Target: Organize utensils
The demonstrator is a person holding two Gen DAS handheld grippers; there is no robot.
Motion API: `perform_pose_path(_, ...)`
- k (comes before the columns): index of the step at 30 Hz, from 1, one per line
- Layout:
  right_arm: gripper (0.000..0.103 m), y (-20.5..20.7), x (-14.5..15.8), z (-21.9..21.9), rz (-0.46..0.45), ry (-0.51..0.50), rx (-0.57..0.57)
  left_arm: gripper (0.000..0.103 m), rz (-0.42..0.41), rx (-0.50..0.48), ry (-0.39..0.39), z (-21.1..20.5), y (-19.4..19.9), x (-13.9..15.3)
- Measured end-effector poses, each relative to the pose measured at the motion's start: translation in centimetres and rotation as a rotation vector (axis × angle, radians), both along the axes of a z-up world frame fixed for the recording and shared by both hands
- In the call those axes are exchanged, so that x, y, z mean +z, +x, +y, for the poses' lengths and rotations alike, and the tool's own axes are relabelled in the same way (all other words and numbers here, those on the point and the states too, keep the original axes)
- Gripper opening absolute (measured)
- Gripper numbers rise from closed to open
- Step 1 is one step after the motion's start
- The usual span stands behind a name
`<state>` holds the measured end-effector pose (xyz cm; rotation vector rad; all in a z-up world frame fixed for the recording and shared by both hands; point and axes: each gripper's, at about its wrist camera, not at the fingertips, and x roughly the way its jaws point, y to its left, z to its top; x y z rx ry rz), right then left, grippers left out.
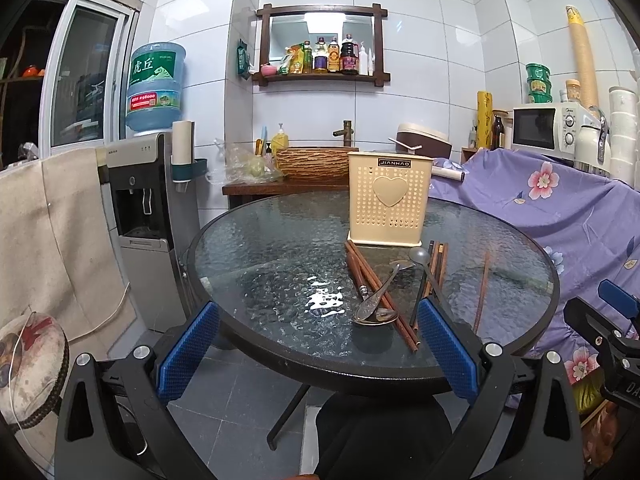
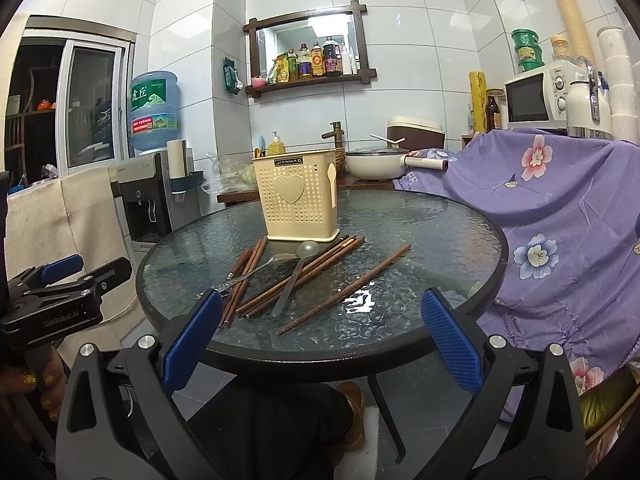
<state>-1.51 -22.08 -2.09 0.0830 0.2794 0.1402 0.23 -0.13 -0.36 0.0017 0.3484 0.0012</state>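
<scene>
Both the left gripper (image 1: 318, 346) and right gripper (image 2: 322, 334) hang spread and empty. At frame centre, brown wooden chopsticks (image 2: 256, 276) and metal spoons (image 2: 294, 276) lie crossed before the cream perforated plastic holder (image 2: 298, 196); lifting one could drag others across the round glass table (image 2: 460, 216).

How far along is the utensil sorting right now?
Nothing looks done: the cream holder stands upright, with no handles showing above its rim. Nothing is in hand; left gripper and right gripper are open. Left: chopsticks and spoons still lie on the glass table.
</scene>
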Motion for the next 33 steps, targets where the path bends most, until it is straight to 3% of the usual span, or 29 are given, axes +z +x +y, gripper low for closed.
perform_pose_path(33,0.098,0.22,-0.06,0.14,0.005,0.0,0.002,0.097,0.006,-0.001,0.008,-0.18,0.11,-0.07)
